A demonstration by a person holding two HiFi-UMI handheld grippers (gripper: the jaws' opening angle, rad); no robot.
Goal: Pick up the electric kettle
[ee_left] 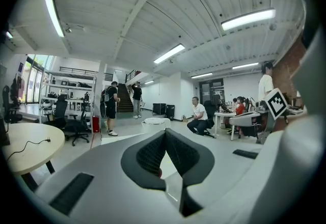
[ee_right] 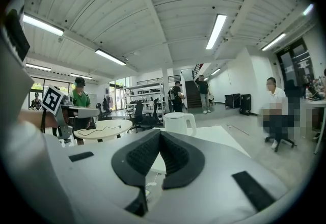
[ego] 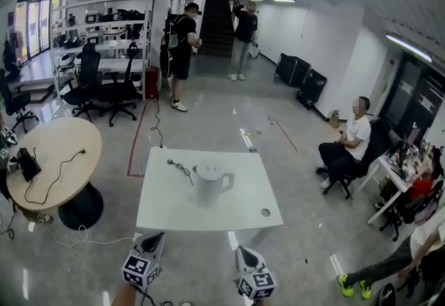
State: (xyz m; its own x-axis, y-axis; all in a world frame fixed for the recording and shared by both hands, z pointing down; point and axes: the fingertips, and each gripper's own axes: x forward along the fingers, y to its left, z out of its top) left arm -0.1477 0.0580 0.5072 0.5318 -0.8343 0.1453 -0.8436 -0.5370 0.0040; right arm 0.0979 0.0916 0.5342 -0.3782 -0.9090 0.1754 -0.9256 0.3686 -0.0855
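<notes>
Jaws pressed together, empty, on left gripper (ee_left: 165, 132) and right gripper (ee_right: 159, 134), kettle (ego: 211, 185) untouched.

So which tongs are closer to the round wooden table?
Left. The left tongs are below and right of the round table; the right tongs sit farther right, beyond them.

Closed tongs (ee_right: 160, 133), white kettle (ee_right: 178, 122) on table (ee_right: 220, 139) beyond
</notes>
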